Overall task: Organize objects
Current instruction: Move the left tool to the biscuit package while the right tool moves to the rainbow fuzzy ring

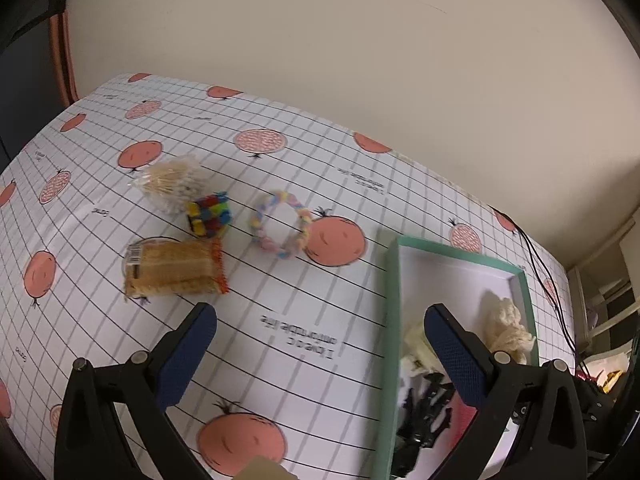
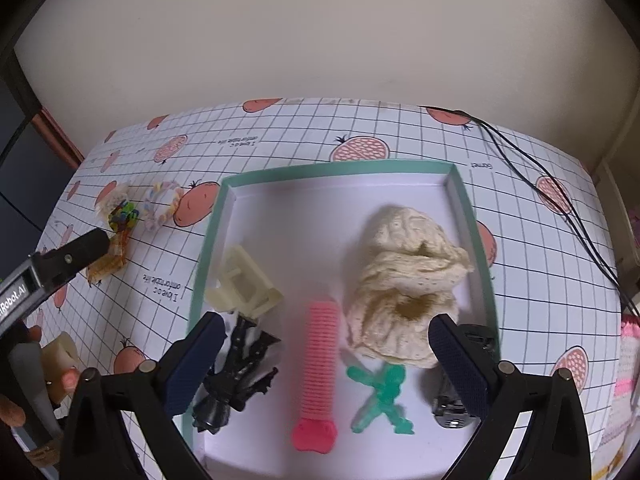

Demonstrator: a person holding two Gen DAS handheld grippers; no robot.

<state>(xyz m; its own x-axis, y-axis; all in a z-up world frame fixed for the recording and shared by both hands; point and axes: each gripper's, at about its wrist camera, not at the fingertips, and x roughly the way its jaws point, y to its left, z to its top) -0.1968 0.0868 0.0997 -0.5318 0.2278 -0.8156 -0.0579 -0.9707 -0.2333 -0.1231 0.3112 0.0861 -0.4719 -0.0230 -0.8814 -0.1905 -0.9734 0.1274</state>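
A teal-rimmed white box (image 2: 466, 216) (image 1: 390, 300) lies on the tablecloth. In the right wrist view it holds a cream knitted cloth (image 2: 404, 276), a cream plastic clip (image 2: 244, 286), a black toy (image 2: 236, 376), a pink ribbed piece (image 2: 318, 376), a green figure (image 2: 380, 394) and a small dark metal item (image 2: 448, 408). My right gripper (image 2: 326, 352) hangs open above the box, holding nothing. Left of the box lie a wrapped biscuit pack (image 1: 174, 268), a multicoloured cube (image 1: 210, 216), a pastel braided ring (image 1: 282, 224) and a clear bag of sticks (image 1: 174, 184). My left gripper (image 1: 320, 336) is open and empty, just short of them.
The table carries a white grid cloth with pink fruit prints (image 1: 336, 240). Black cables (image 2: 560, 200) run across its right side. A beige wall stands behind the table. A hand (image 2: 24, 392) holds the left gripper's handle at the lower left of the right wrist view.
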